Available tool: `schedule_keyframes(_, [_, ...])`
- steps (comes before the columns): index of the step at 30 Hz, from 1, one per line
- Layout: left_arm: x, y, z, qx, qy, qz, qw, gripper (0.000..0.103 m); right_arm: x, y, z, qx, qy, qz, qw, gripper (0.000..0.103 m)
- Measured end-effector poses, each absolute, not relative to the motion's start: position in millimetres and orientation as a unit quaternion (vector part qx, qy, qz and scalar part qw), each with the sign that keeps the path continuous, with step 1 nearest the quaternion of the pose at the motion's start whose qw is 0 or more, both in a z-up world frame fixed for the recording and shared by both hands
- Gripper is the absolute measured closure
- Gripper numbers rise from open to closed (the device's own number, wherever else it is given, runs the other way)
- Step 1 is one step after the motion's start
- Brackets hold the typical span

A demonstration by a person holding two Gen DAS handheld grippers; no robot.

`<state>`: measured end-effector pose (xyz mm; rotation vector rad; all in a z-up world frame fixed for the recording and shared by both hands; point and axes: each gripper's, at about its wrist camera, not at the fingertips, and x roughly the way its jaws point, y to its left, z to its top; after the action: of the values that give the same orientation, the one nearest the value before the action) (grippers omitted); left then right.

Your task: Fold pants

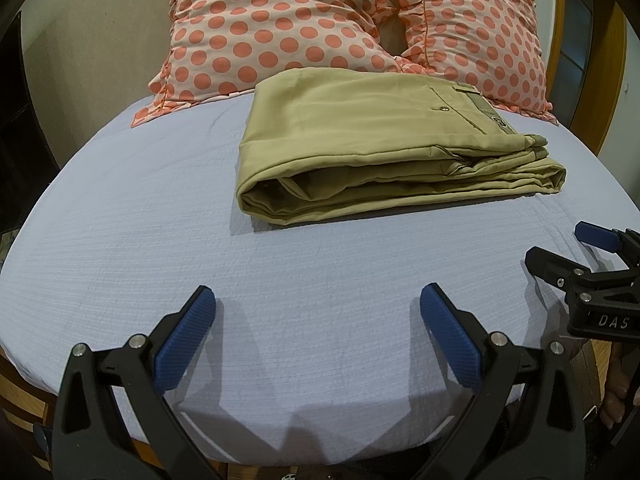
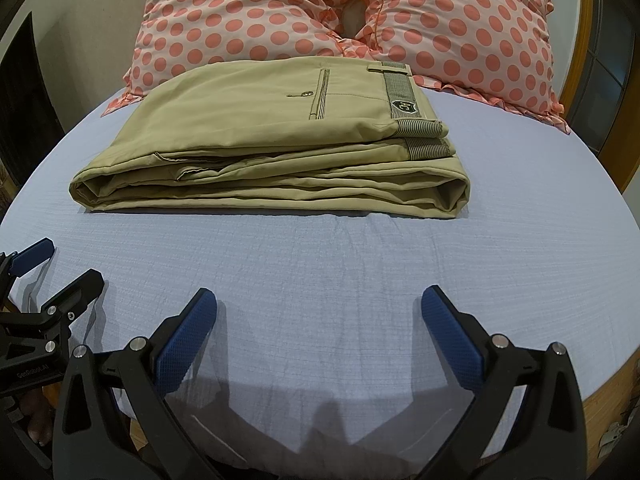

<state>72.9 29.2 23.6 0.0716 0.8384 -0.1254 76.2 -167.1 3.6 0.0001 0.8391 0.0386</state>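
Khaki pants [image 1: 380, 140] lie folded in a compact stack on the light blue bed sheet [image 1: 160, 240], waistband to the right, back pocket on top; they also show in the right wrist view [image 2: 260, 140]. My left gripper [image 1: 318, 300] is open and empty, over the sheet near the bed's front edge, well short of the pants. My right gripper [image 2: 319, 302] is open and empty too, beside the left one. The right gripper shows at the right edge of the left wrist view [image 1: 560, 248], the left gripper at the left edge of the right wrist view [image 2: 64, 260].
Two pink pillows with coral dots [image 1: 280, 28] [image 2: 460, 32] lean against the wall just behind the pants. A wooden bed frame [image 2: 608, 392] shows past the sheet's right edge. Bare sheet lies between grippers and pants.
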Motion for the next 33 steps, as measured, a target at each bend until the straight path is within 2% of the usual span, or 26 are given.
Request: schedule_keyframes(33, [76.9, 31.2, 23.3, 0.033, 0.408, -0.061, 0.91, 0.002, 77.3, -167.5, 4.4, 0.0, 0.406, 0.019, 0.914, 0.001])
